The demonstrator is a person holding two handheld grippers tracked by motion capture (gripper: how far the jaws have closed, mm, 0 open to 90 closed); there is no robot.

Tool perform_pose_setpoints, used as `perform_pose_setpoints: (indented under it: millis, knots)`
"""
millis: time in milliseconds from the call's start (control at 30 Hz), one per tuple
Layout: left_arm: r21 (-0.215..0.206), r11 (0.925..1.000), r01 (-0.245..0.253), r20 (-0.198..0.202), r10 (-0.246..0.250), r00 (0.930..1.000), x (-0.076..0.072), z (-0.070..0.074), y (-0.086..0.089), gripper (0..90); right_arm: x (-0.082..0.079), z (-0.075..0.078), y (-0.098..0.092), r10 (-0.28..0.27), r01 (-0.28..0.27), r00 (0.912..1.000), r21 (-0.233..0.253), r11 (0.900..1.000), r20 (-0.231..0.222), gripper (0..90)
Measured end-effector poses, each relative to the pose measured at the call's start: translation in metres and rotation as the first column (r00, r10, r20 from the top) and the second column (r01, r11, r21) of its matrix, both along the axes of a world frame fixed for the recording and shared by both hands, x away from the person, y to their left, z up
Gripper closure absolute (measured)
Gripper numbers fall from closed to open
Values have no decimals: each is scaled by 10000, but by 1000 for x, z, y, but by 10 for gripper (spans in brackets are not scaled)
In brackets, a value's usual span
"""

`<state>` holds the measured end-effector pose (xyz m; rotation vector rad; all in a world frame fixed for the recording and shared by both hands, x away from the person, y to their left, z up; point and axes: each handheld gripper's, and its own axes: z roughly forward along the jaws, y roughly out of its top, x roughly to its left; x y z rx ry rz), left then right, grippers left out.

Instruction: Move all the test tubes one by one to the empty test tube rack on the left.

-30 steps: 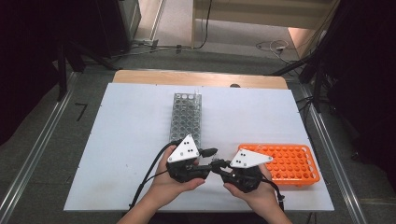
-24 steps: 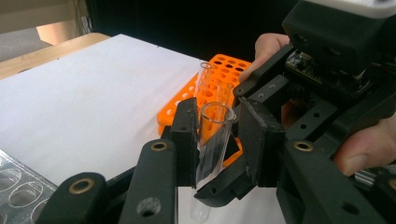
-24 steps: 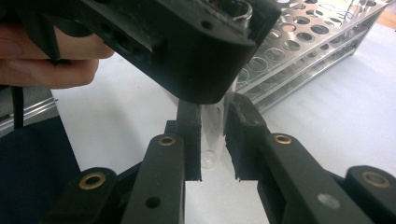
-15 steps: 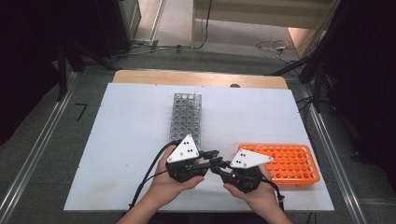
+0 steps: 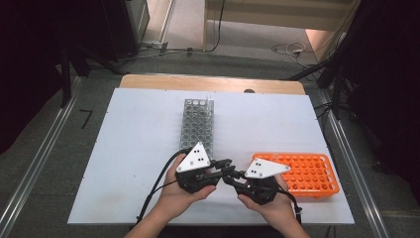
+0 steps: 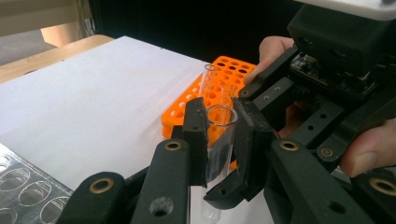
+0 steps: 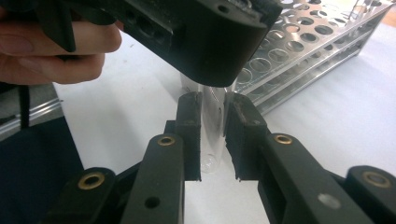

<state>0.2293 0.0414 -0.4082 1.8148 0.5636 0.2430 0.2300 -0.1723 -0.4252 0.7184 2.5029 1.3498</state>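
- Progress: mid-handover, judged — one tube (image 6: 219, 140) held above the tabletop (image 5: 138, 148), between steel rack (image 5: 197, 124) and orange rack (image 5: 307, 173); racking remains.
- Left claw (image 6: 219, 144): pinching the tube near its rim.
- Right claw (image 7: 212, 135): jaws flanking the same tube — contact cannot be told.
- Tube: clear, cylindrical, round-bottomed.
- Racks: perforated metal; moulded plastic.

on the table (image 5: 129, 148) the metal rack (image 5: 197, 124) sits around 12 o'clock from the two grippers, left gripper (image 5: 218, 166) and right gripper (image 5: 229, 176) meeting tip to tip, plastic rack (image 5: 307, 173) at 3 o'clock.
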Motion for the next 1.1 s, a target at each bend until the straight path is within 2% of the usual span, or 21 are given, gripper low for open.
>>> perform_pose_setpoints:
  millis: [100,233,400,467,600,967,1100]
  knots:
    - [-7,10000,-62,52,62,10000,0,1,1,749,0,1,-1,159,-158,9998,112,9998,-71,613]
    - [-44,9998,-190,67,190,9998,2,3,4,749,0,2,-3,197,-196,9998,192,9996,-16,434]
    - [-98,9991,-417,111,418,9991,7,7,11,750,1,7,-11,-118,117,9999,345,9993,36,119]
    - [-89,9988,-484,177,485,9987,9,9,13,750,2,8,-14,2,1,10000,400,9992,-74,0]
    - [-145,9973,-714,297,718,9970,15,15,19,749,4,11,-25,32,-25,10000,809,9967,-85,0]
    - [-382,9899,-1364,300,1376,9900,42,21,38,750,8,13,-54,-350,336,9992,624,9975,214,0]
    - [-282,9852,-1693,485,1705,9842,52,24,42,749,10,11,-65,-606,593,9980,685,9959,165,0]
